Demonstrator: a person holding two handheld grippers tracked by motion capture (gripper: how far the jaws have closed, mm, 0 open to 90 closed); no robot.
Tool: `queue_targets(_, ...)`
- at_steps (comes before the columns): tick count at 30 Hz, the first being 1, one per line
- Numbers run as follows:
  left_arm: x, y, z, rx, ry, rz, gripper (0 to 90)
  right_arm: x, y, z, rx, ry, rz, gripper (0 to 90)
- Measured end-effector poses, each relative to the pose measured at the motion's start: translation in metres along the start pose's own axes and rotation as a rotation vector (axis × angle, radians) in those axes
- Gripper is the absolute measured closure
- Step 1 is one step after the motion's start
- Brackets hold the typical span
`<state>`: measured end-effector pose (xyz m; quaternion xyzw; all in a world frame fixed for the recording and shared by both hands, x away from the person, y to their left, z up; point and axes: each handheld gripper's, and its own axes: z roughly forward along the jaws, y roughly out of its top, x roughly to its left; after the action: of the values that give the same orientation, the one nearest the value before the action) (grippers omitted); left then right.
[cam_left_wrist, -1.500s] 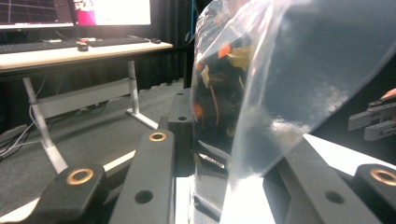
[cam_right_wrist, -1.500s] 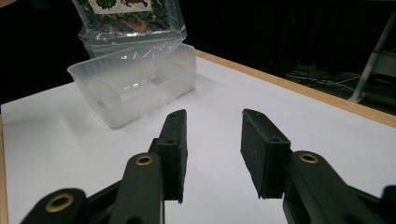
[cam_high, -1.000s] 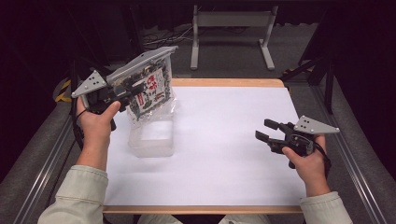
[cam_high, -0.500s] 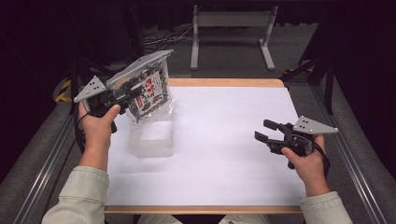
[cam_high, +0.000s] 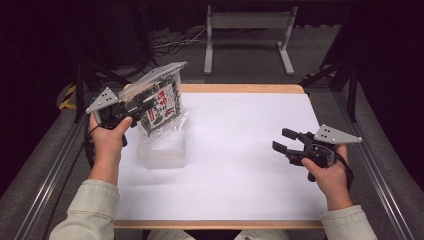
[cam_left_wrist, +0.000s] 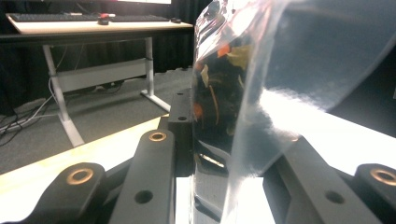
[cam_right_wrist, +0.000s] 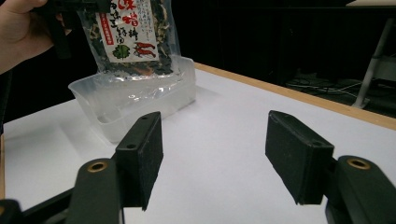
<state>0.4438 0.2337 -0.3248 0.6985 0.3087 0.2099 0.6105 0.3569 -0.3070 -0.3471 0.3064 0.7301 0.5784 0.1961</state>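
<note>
A person sits at a table covered with a white sheet (cam_high: 240, 150), holding a two-jaw gripper in each hand. The left gripper (cam_high: 142, 107), raised above the table's left side, is clenched on a clear plastic snack bag (cam_high: 161, 107) printed with red characters and filled with dark, leafy pieces with bits of orange. The bag hangs tilted, its lower end reaching into or just above a clear plastic container (cam_high: 162, 147) that sits on the white sheet; whether the bag touches the container cannot be told. In the left gripper view the bag's film (cam_left_wrist: 243, 93) is pinched between the black jaws. The right gripper (cam_high: 286, 141) hovers low over the table's right side, well apart from the bag, its jaws spread wide and holding nothing. The right gripper view looks across the sheet toward the container (cam_right_wrist: 140, 105) and the bag (cam_right_wrist: 133, 37) above it.
</note>
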Motion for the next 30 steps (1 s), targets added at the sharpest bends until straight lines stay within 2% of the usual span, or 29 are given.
queue_targets(6,0.003,-0.003,-0.001,0.009,-0.006,-0.012,71.8,0.0,0.0,0.0,0.0,-0.003,0.001,37.0)
queue_targets(12,0.003,-0.006,0.002,0.037,-0.001,-0.006,71.8,0.0,-0.001,0.002,-0.002,0.011,0.007,36.5)
queue_targets(21,0.007,-0.014,0.001,0.059,-0.003,-0.039,71.8,-0.001,-0.001,0.0,-0.012,0.013,0.02,36.2)
queue_targets(25,0.005,-0.017,0.006,0.11,-0.004,-0.018,71.8,-0.001,-0.001,0.0,-0.012,0.018,0.021,35.9)
queue_targets(30,0.006,-0.022,0.008,0.109,-0.012,-0.016,71.8,-0.001,-0.002,0.0,-0.015,0.012,0.026,35.7)
